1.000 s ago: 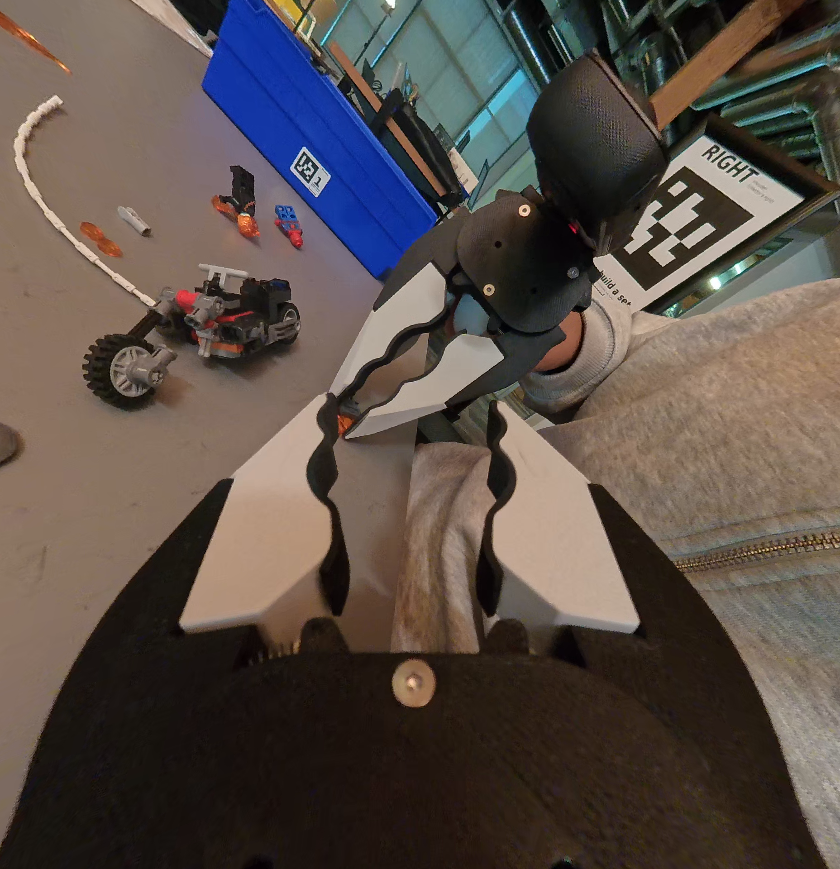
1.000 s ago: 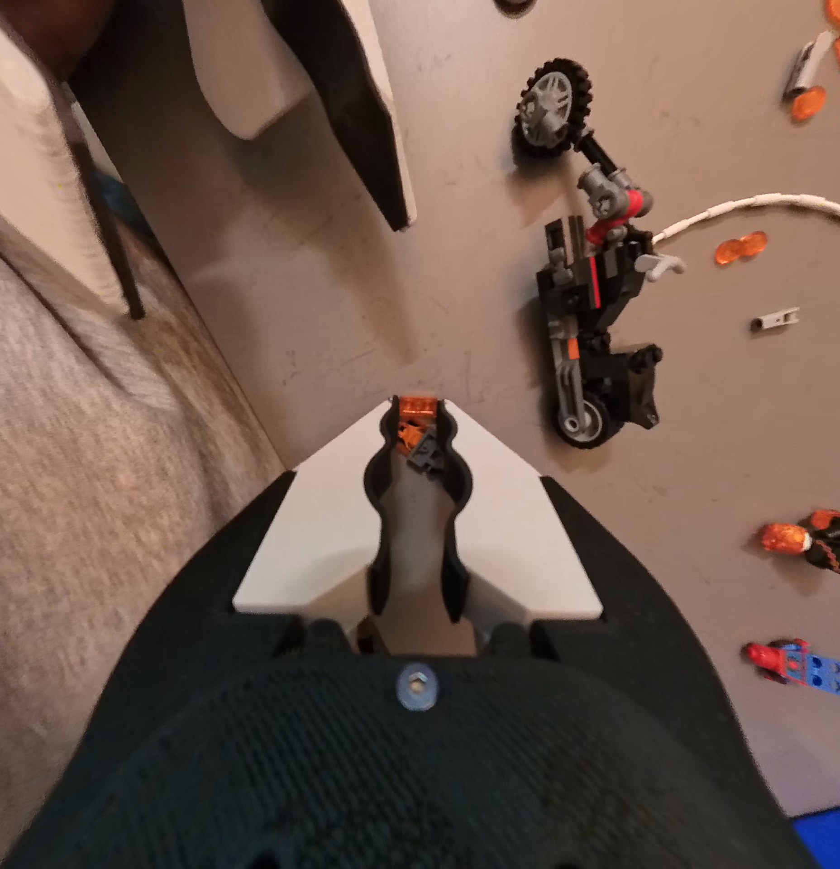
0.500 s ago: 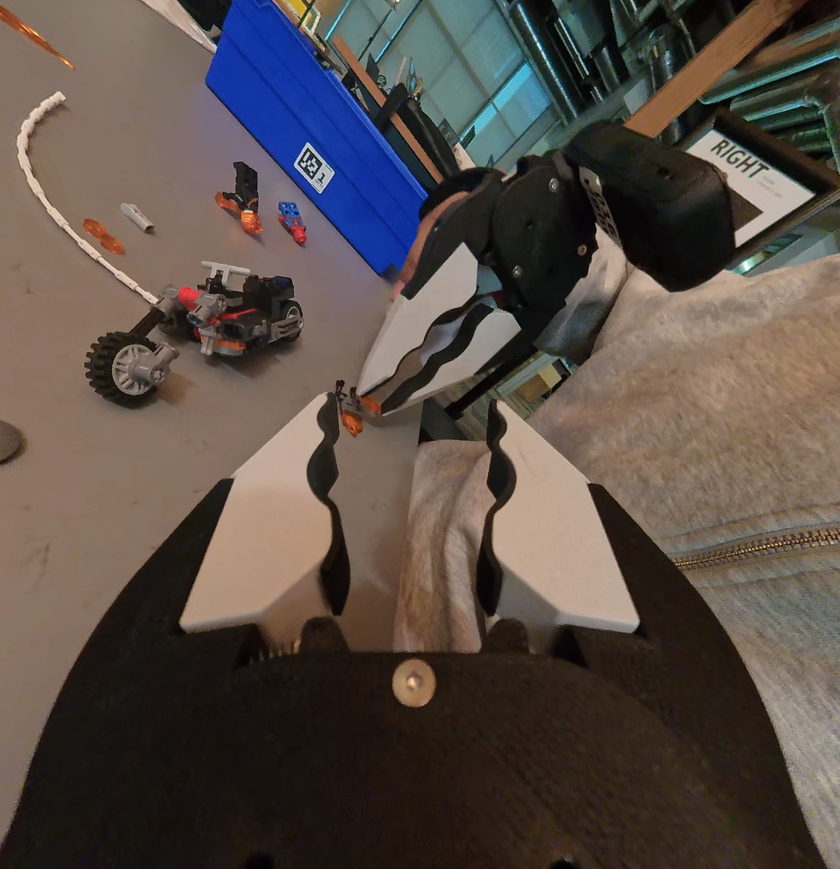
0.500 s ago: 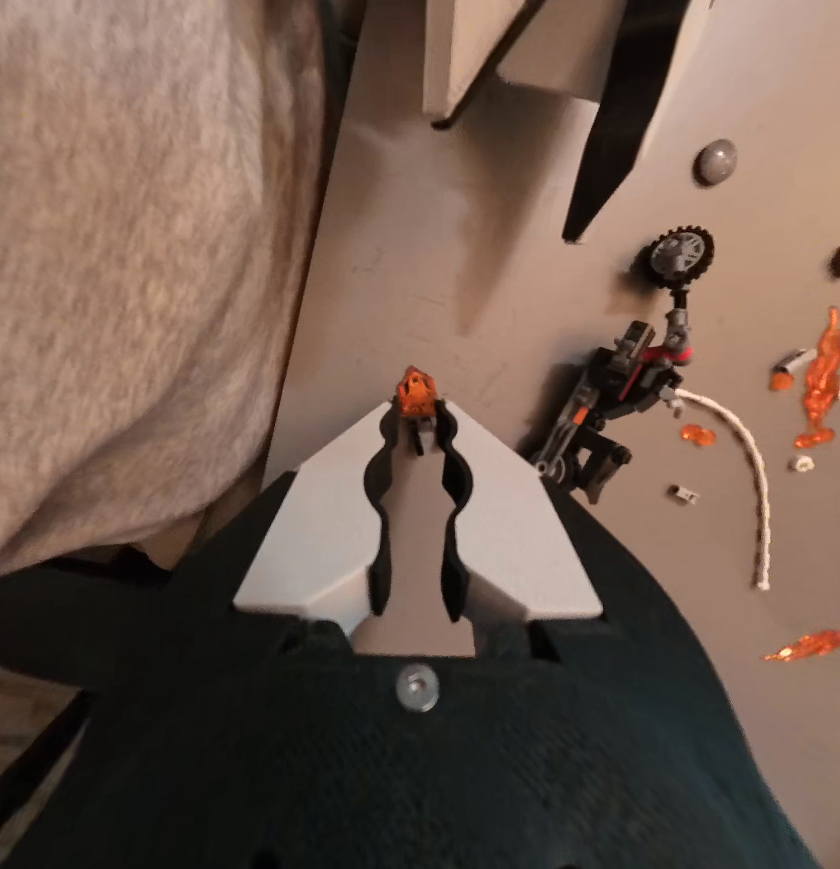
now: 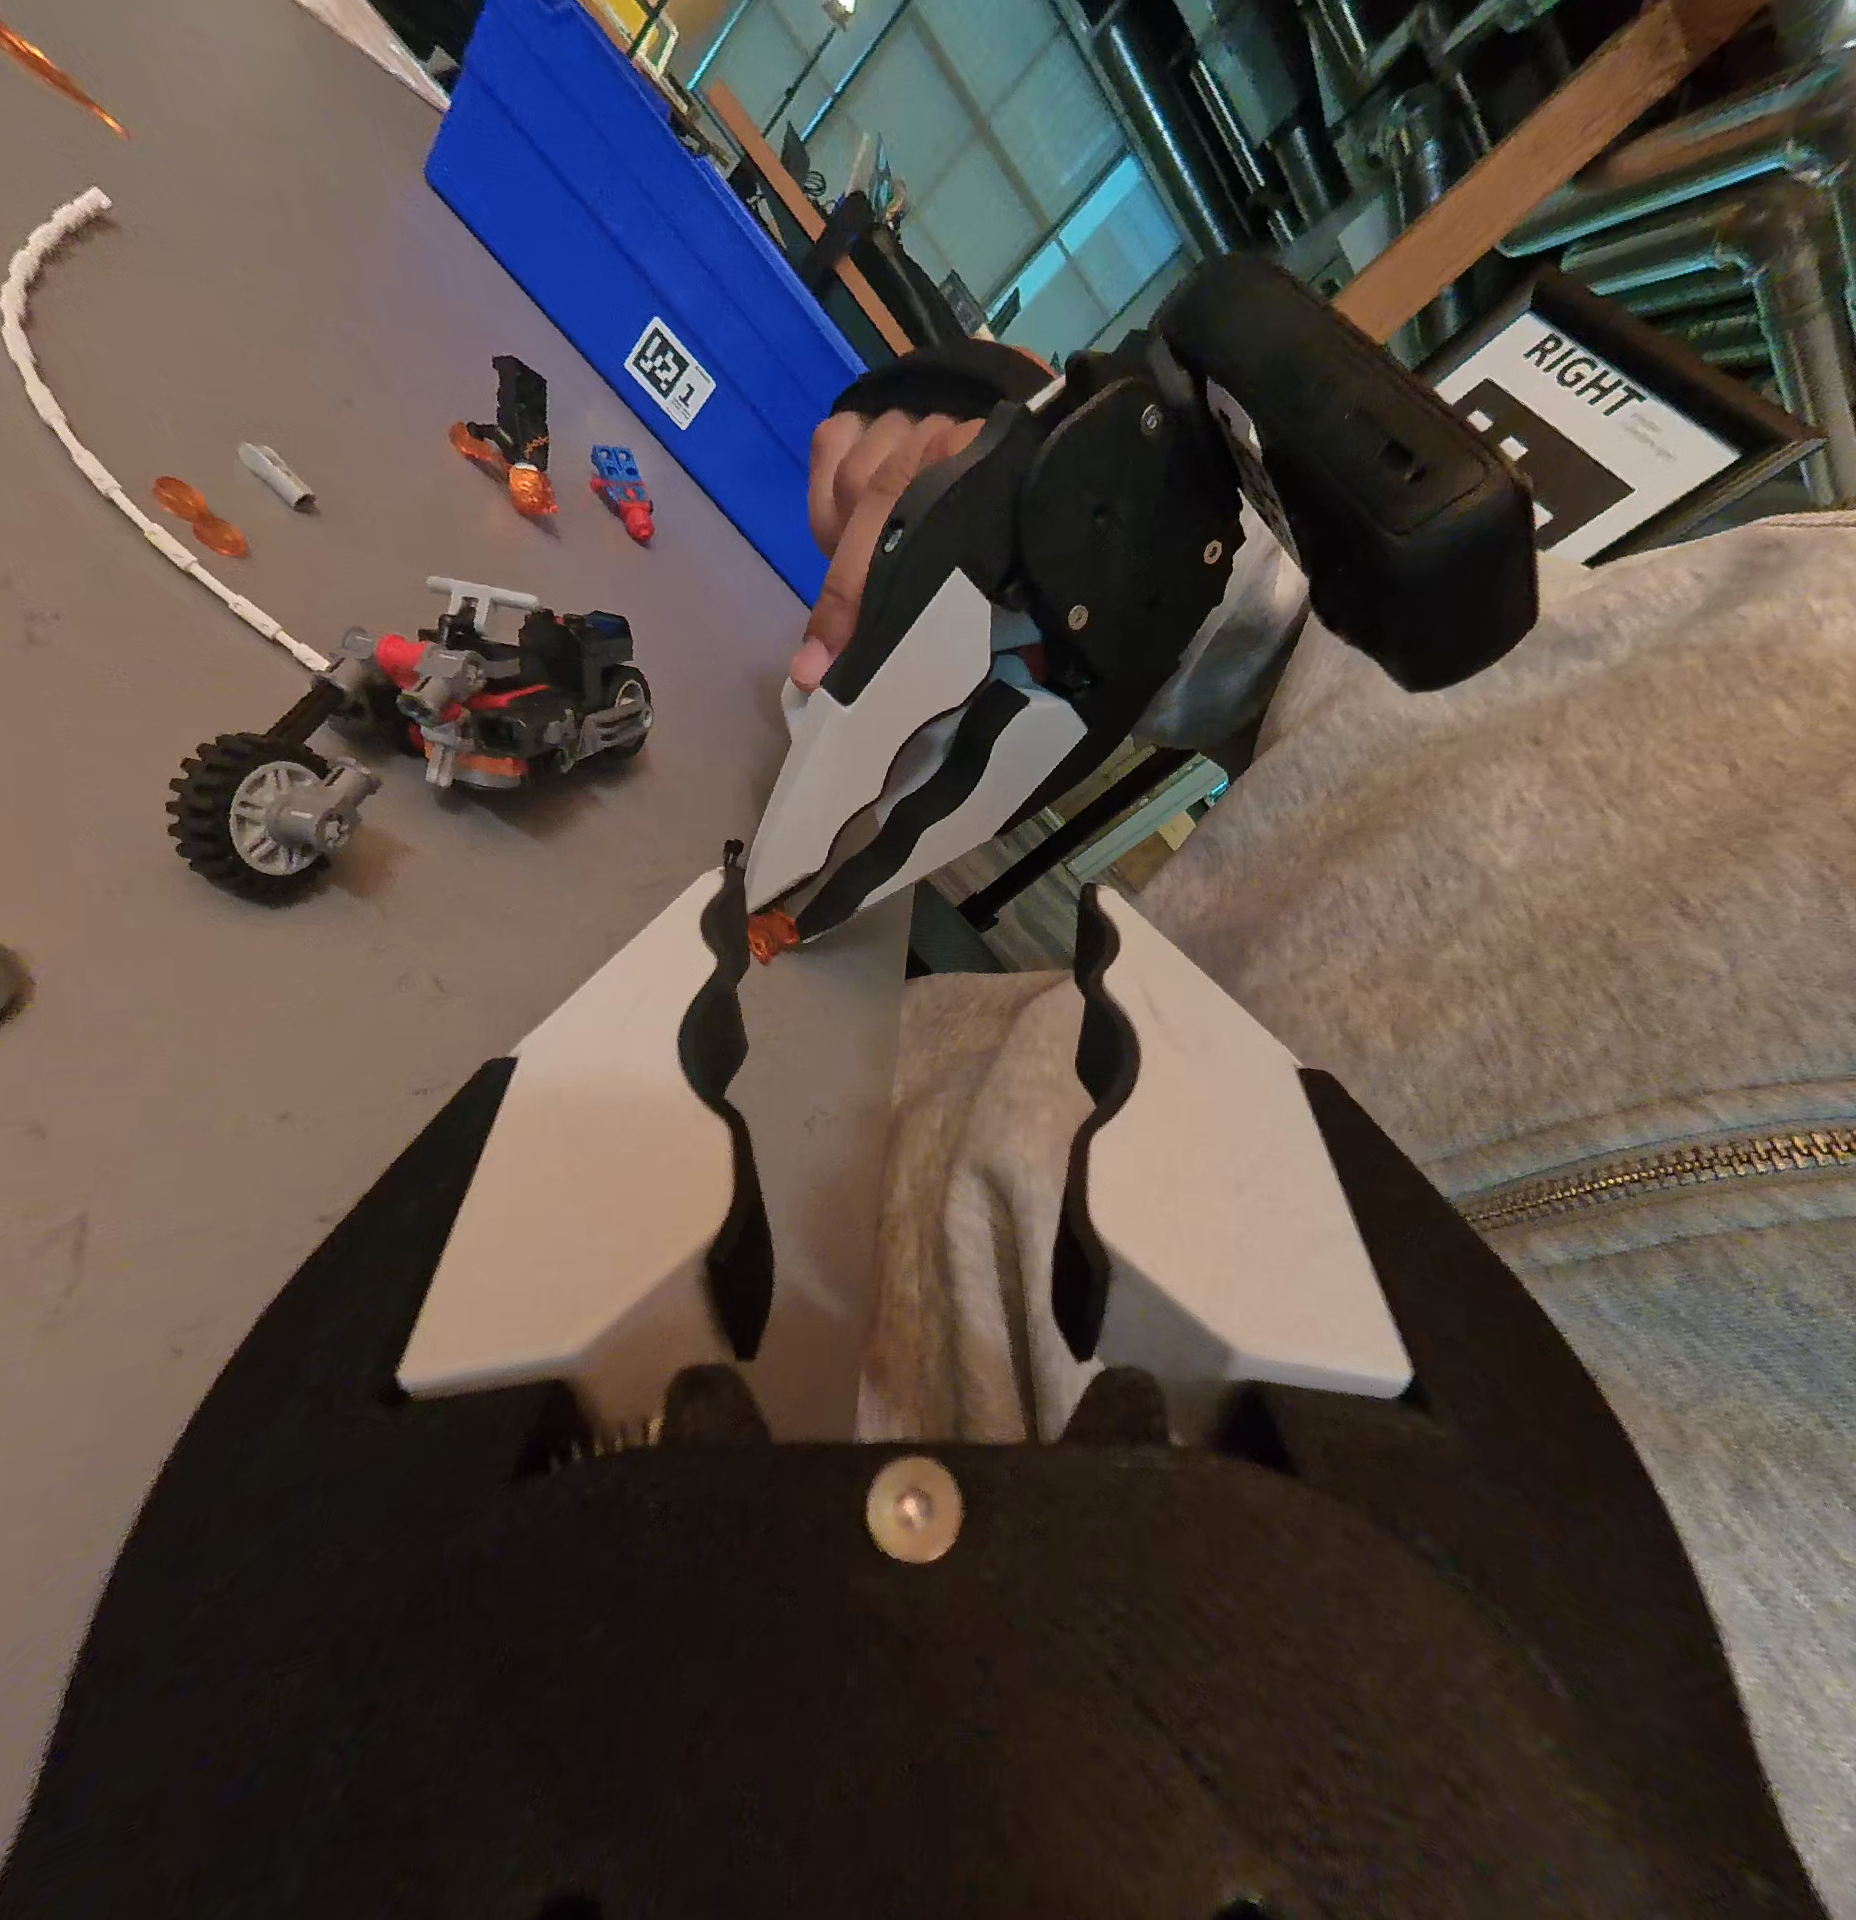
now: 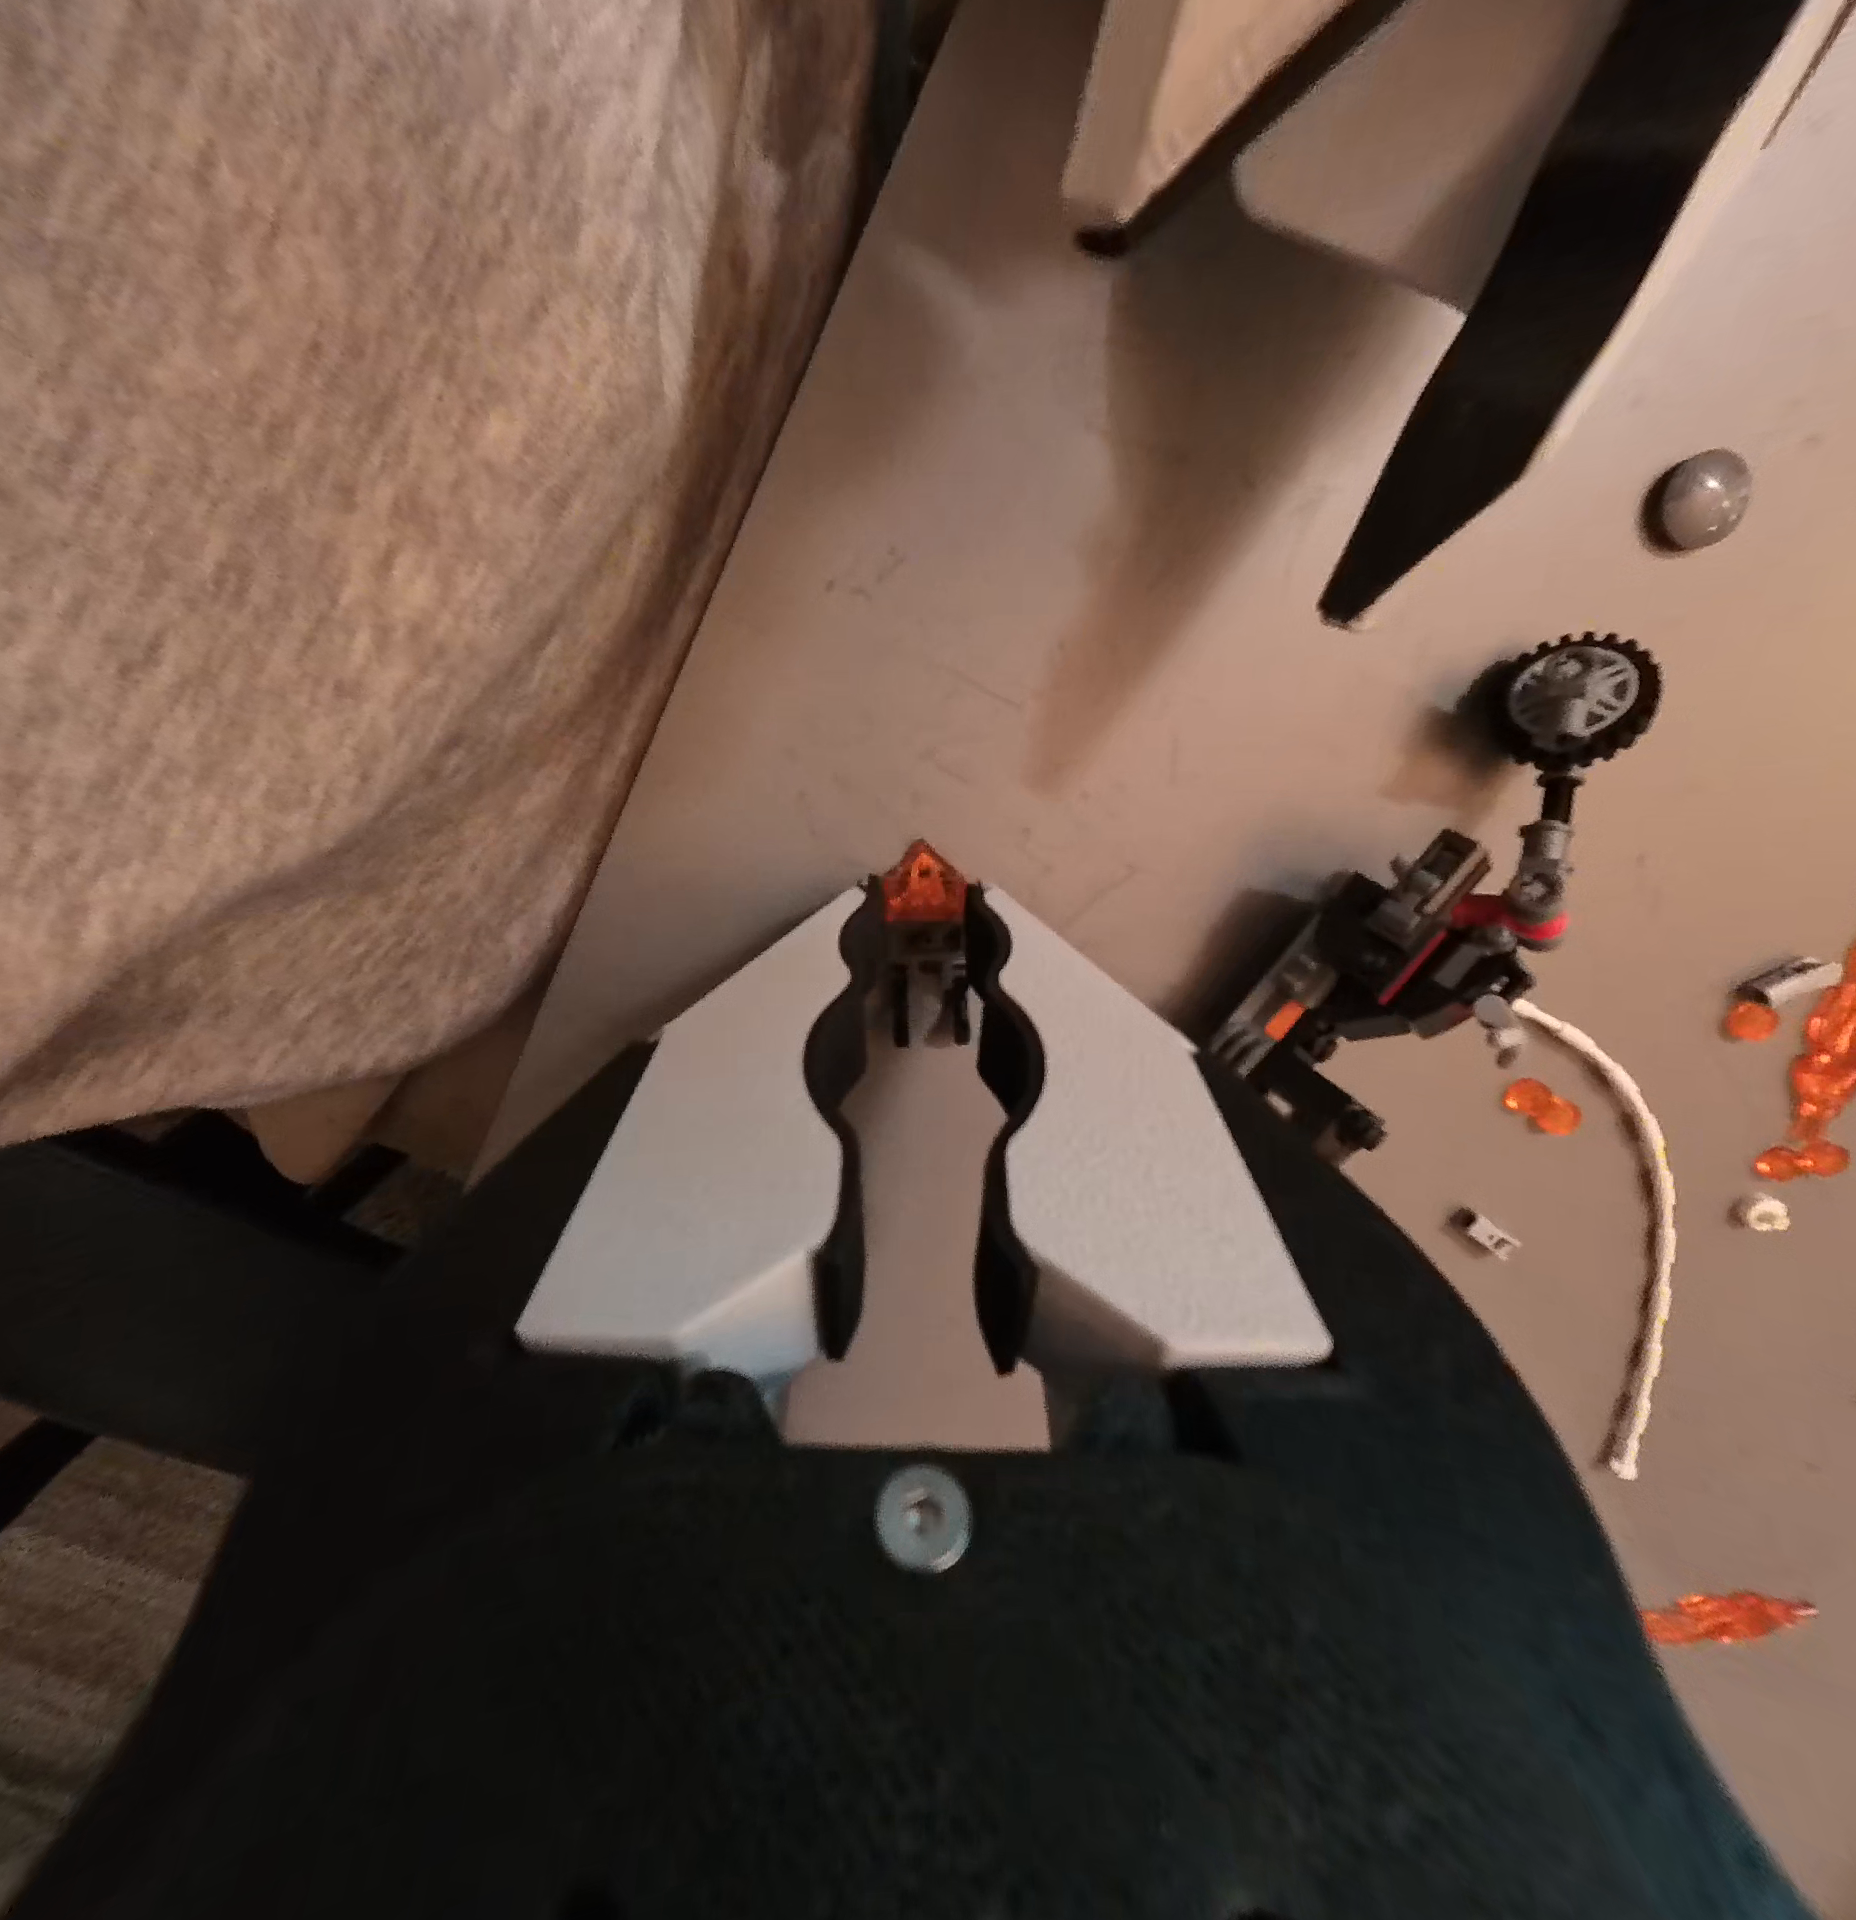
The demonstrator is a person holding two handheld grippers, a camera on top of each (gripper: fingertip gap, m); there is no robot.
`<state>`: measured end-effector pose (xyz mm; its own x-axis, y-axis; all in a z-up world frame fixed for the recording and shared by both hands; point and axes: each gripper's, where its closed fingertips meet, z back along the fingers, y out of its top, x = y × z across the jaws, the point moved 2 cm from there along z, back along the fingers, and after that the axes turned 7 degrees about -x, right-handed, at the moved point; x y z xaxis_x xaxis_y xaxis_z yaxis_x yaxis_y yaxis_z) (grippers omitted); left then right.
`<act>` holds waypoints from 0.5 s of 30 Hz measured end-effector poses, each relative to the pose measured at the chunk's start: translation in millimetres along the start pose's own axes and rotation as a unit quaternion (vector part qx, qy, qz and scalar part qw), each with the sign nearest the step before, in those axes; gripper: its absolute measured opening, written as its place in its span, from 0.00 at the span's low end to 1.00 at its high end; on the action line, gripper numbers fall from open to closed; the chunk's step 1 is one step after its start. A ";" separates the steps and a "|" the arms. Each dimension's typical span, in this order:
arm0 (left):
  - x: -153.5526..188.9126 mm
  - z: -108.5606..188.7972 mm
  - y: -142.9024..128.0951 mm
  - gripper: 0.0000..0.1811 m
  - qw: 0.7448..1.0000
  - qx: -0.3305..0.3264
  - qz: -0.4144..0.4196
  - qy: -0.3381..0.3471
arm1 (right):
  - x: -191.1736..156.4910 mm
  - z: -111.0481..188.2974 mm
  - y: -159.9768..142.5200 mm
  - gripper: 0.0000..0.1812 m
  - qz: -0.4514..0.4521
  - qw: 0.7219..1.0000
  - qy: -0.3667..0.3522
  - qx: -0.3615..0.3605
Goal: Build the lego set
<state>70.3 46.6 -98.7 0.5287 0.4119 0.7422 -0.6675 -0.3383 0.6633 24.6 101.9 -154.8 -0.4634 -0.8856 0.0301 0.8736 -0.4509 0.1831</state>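
Counter (image 5: 176, 1091) space is carrying the whole kit, with a blue bin (image 5: 633, 260) standing at its far edge. Largest of the lego items, the motorcycle (image 5: 488, 696) is lying on its side with frame, forks, handlebar and both wheels already joined; its front wheel (image 6: 1576, 696) is sitting at the end of the extended fork. Judged from this, the main body is largely built and the remaining work is trim and accessories.

Unfitted parts are lying well apart from the motorcycle:
- a white segmented chain (image 6: 1620, 1132), one end reaching close to the handlebar area;
- orange flame pieces (image 6: 1838, 1039) (several, translucent) and a further flame (image 6: 1724, 1619) nearer the camera;
- two small figure-like assemblies (image 5: 519, 436), (image 5: 623, 499) near the bin;
- a grey dome (image 6: 1701, 497) and small grey connectors (image 6: 1485, 1231).

The left claw (image 5: 903, 914) is standing apart and is gripping nothing. The right claw (image 6: 919, 894) is clamped at its tips on a small sub-assembly (image 6: 919, 914), an orange translucent piece on a dark grey element, and is carrying it above the counter edge, just beside the left claw's fingertip (image 5: 721, 914). Whether the two are touching cannot be determined. This sub-assembly is not yet mounted on the motorcycle.
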 end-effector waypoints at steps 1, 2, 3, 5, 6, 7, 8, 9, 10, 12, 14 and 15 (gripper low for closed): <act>0.1 0.1 0.1 0.34 1.000 0.000 0.000 -0.001 | 0.0 0.9 1.1 0.07 -0.001 1.000 0.003 0.003; 0.3 0.3 0.2 0.34 1.000 0.001 0.001 -0.002 | 0.0 1.8 2.1 0.07 -0.001 1.000 0.005 0.006; 0.5 0.3 0.3 0.34 1.000 0.001 0.001 -0.003 | 0.2 2.4 2.5 0.07 -0.001 1.000 0.007 0.006; 0.6 0.5 0.4 0.34 1.000 0.002 0.001 -0.004 | 0.3 2.2 1.6 0.07 0.002 1.000 0.009 0.002; 0.7 0.5 0.5 0.34 1.000 0.003 0.000 -0.004 | -0.5 1.8 1.1 0.07 0.004 1.000 0.012 0.001; 0.8 0.6 0.5 0.34 1.000 0.003 0.000 -0.004 | -1.2 1.3 0.6 0.07 0.006 1.000 0.014 0.001; 0.8 0.6 0.4 0.34 1.000 0.003 0.000 -0.005 | -1.6 0.7 -0.1 0.07 0.008 1.000 0.016 0.000; 0.9 0.6 0.5 0.34 1.000 0.003 0.000 -0.005 | -1.8 0.0 -0.9 0.07 0.009 1.000 0.016 -0.002; 0.9 0.7 0.5 0.34 1.000 0.003 0.001 -0.005 | -1.8 -0.1 -1.3 0.07 0.010 1.000 0.016 -0.002; 0.9 0.7 0.6 0.34 1.000 0.003 0.001 -0.006 | -1.8 0.1 -1.6 0.07 0.012 1.000 0.018 -0.002; 0.9 0.7 0.6 0.34 1.000 0.003 0.002 -0.007 | -2.3 0.3 -1.8 0.07 0.011 1.000 0.022 -0.002; 0.9 0.7 0.6 0.34 1.000 0.003 0.002 -0.007 | -2.7 0.3 -1.8 0.07 0.010 1.000 0.024 -0.002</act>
<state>70.8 46.2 -97.5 0.5335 0.3994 0.7456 -0.6659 -0.3453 0.6614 24.3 105.1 -154.9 -0.4379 -0.8989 -0.0144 0.8834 -0.4332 0.1788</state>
